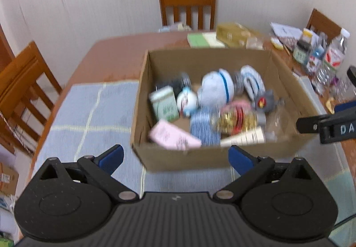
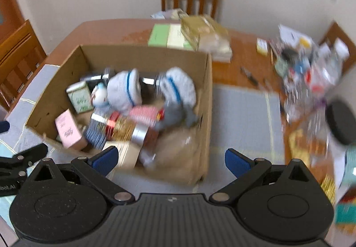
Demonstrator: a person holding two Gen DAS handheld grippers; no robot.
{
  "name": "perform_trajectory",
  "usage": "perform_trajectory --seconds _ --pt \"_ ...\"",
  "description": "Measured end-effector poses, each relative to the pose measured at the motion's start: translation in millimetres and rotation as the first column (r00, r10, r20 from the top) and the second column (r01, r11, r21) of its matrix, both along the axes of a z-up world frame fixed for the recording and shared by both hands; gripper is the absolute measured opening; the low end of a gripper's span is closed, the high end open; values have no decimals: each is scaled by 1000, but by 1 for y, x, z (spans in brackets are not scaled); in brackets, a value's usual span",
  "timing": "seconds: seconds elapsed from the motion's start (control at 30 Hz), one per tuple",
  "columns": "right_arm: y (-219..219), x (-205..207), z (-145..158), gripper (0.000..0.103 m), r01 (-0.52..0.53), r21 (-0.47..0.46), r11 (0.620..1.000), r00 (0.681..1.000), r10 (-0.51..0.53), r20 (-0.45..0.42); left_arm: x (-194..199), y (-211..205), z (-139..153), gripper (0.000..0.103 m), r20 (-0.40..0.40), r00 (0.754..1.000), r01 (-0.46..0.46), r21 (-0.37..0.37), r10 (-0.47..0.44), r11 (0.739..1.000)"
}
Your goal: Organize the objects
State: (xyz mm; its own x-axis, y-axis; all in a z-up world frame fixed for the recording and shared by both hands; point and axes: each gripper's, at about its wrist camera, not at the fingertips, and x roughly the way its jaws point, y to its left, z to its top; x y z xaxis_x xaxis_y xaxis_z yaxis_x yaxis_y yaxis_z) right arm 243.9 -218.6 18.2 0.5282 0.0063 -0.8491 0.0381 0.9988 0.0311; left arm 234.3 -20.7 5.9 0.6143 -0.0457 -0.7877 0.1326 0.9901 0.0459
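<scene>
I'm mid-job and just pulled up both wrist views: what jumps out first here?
The open cardboard box in the middle of the table, sitting on a blue mat, crammed with jumbled things: a white and blue cloth bundle, a pink carton, a green tin. To its right, a heap of small clutter crowds the table's edge. Both claws, left and right, hang open and empty at the box's near side.
</scene>
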Motion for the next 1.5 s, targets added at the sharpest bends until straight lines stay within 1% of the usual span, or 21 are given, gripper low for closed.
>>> perform_trajectory --seconds 0.1,0.2,0.3,0.37,0.47,0.6,0.77,1.5 --pt "8 -18 -10 103 69 29 997 997 -69 -21 -10 5 1 100 -17 1000 -16 -20 15 1000" --pt "18 -32 -12 103 127 21 992 992 -127 -21 -17 13 4 100 -41 998 -41 -47 39 998" --pt "28 -44 -8 103 148 17 989 989 -148 -5 -20 14 7 100 -43 998 -40 -39 39 998" --pt "34 -51 -6 103 152 18 988 988 -152 0 -23 14 11 100 -30 999 -35 -26 34 999" --pt "42 -58 -1 103 158 17 987 987 -158 8 -25 15 16 100 -17 999 -30 -40 29 999" --pt "43 -62 7 103 168 24 986 986 -168 13 -27 16 19 100 -23 999 -28 -34 27 999" --pt "45 -64 15 103 177 21 984 984 -177 29 -30 19 22 100 -15 1000 -28 -45 27 999" --pt "45 -67 19 103 175 16 984 984 -176 32 -32 19 29 100 0 999 -42 -34 42 999"
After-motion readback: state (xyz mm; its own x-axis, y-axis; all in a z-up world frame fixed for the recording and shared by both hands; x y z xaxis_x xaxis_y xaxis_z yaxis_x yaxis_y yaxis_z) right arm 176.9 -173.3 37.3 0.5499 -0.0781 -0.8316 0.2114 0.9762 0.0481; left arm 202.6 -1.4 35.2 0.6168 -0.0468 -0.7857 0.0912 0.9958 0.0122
